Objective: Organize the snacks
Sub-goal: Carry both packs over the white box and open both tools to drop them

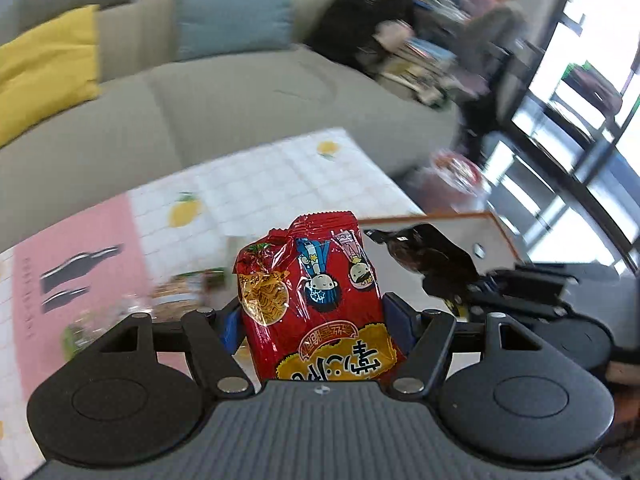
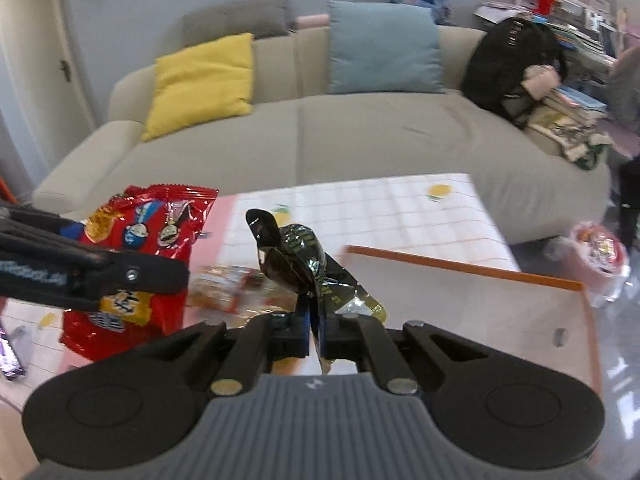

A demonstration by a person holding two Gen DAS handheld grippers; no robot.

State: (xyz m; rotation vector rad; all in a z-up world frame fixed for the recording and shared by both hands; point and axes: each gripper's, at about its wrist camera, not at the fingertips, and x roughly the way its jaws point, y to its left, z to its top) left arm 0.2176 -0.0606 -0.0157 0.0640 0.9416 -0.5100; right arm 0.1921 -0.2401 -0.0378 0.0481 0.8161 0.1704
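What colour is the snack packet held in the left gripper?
Red snack packet, with yellow patches; clearest in the left wrist view.

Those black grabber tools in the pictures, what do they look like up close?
Each gripper, left and right, is matte black plastic. A ribbed grey body sits at the base between two round black discs. Angled black link bars with silver pins run forward to two fingers lined with blue pads. No cables or sleeves show.
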